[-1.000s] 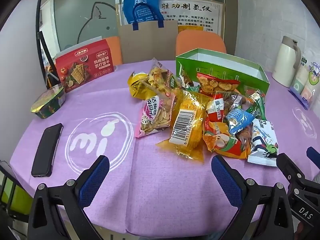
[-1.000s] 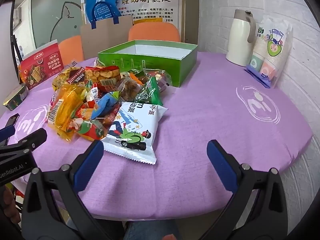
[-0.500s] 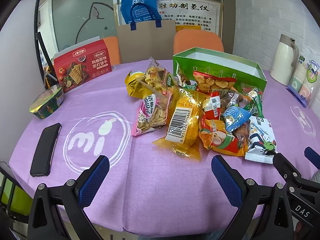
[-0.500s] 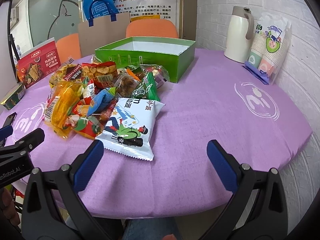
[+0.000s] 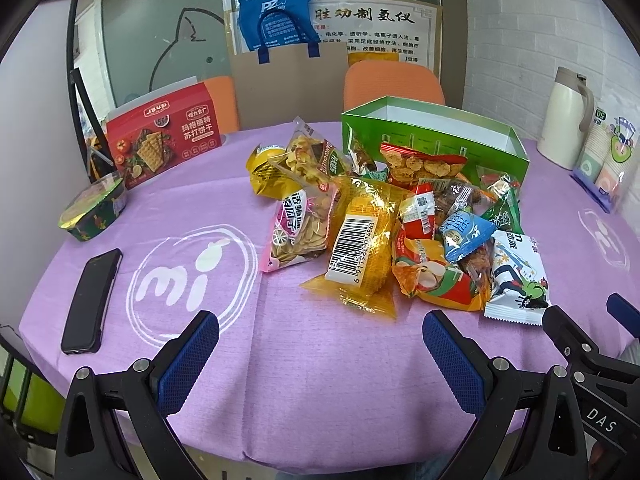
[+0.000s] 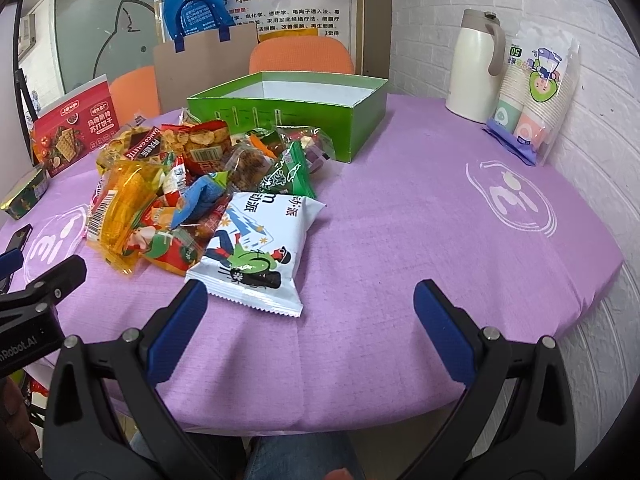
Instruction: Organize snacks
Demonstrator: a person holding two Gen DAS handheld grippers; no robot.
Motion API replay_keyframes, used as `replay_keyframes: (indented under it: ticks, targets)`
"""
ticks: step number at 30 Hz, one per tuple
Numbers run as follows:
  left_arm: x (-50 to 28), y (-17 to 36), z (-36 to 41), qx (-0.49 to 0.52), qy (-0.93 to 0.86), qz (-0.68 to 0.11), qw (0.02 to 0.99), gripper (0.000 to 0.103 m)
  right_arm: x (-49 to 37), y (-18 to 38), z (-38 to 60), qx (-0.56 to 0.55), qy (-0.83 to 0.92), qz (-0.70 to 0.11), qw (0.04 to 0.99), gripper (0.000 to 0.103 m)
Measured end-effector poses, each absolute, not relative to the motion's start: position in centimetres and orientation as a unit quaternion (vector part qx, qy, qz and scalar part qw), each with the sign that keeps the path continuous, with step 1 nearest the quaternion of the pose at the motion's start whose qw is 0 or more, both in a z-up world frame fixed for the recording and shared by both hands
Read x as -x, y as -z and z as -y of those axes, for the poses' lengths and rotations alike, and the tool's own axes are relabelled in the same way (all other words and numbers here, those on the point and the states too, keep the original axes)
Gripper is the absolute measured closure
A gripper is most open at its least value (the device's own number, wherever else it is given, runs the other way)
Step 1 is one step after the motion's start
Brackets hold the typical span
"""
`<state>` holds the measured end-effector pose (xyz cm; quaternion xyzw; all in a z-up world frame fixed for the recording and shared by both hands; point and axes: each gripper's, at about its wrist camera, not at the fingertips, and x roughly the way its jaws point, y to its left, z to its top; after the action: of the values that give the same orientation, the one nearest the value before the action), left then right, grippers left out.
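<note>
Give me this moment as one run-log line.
stage: approach | left gripper: open, empty | right gripper: open, empty | snack pile: on table, untouched | green box: open, looks empty | nearest: white packet

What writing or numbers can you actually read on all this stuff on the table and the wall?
"DAS": right tool body.
"nRobot.AI", cut off: left tool body.
"mi": purple tablecloth logo.
"50": paper cup pack.
"DANCO GALETTE": yellow biscuit bag.
"PZ": blue tote bag.
Barcode digits on the orange packet, the wall poster and the red cracker box: print too small to read reliably.
</note>
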<state>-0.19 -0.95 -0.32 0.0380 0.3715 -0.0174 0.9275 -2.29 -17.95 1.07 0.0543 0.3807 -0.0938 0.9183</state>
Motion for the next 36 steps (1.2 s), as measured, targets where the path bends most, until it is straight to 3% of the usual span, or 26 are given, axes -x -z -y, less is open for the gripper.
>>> replay_keyframes:
  ticks: [17, 21, 29, 31, 33, 35, 36]
  targets:
    - [-0.9, 0.8, 1.0, -0.018, 0.092, -0.393, 0.915, 0.0, 1.8, -1.2, 20.6, -0.093, 0.036, -0.35, 0.931, 0.001]
    - [-2.0, 0.4, 0.9, 0.005, 0.118, -0.404, 0.907, 0.0, 0.6, -0.6, 21.2, -0.1, -0.009, -0.381, 0.919, 0.001]
    - [-4.4, -2.2, 4.3, -0.033, 0.189, -0.389, 0.901, 0.013, -1.0, 1.2, 19.6, -0.112, -0.052, -0.411, 0.903, 0.001]
    - [-5.1, -2.4, 5.2, -0.04, 0.205, -0.397, 0.893, 0.028, -1.5, 1.6, 19.3, -0.128, -0.058, -0.411, 0.901, 0.001]
    - [-5.8, -2.3, 6.0, -0.048, 0.216, -0.407, 0.886, 0.032, -1.9, 1.7, 19.5, -0.141, -0.057, -0.406, 0.901, 0.007]
    - [-6.6, -1.8, 6.3, -0.05, 0.223, -0.416, 0.88, 0.036, -2.2, 1.6, 19.6, -0.127, -0.05, -0.408, 0.903, 0.032]
    - [-6.9, -1.5, 6.4, -0.046, 0.228, -0.424, 0.876, 0.036, -2.3, 1.5, 19.7, -0.12, -0.048, -0.409, 0.903, 0.037]
